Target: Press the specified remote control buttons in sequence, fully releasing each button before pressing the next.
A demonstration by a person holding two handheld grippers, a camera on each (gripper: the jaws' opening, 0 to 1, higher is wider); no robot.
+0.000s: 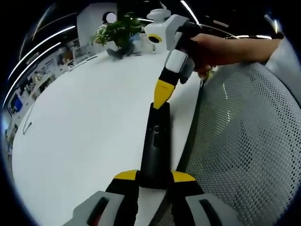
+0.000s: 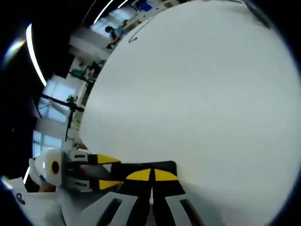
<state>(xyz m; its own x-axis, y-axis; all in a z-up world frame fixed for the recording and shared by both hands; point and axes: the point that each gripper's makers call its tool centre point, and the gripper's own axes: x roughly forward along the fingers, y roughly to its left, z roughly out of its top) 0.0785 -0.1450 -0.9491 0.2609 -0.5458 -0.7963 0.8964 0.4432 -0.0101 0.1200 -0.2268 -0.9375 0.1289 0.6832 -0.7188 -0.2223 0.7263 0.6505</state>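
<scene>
The black remote control (image 1: 155, 150) lay lengthwise on the white desk (image 1: 84, 127), close to the desk's edge, with a grey mesh chair back (image 1: 244, 141) just beyond that edge. The left tongs (image 1: 155, 178) gripped the near end of the remote, one yellow-tipped jaw on each side of it, closed against its body. At the far end of the remote, the right tongs (image 1: 162, 96) came down from above, held by a person's hand (image 1: 207, 52); their yellow tips were drawn together to a single point that rested on the remote's top surface.

In the right gripper view, the right tongs (image 2: 151, 175) had their two yellow tips pressed together with no gap, lying over the dark face of the remote control (image 2: 141, 181). The left tongs (image 2: 106, 172) entered beside the remote, yellow tips apart. Beyond the remote, the desk (image 2: 202, 94) stretched away bare. A potted plant (image 1: 120, 30) stood at the desk's far end, well apart from the remote.
</scene>
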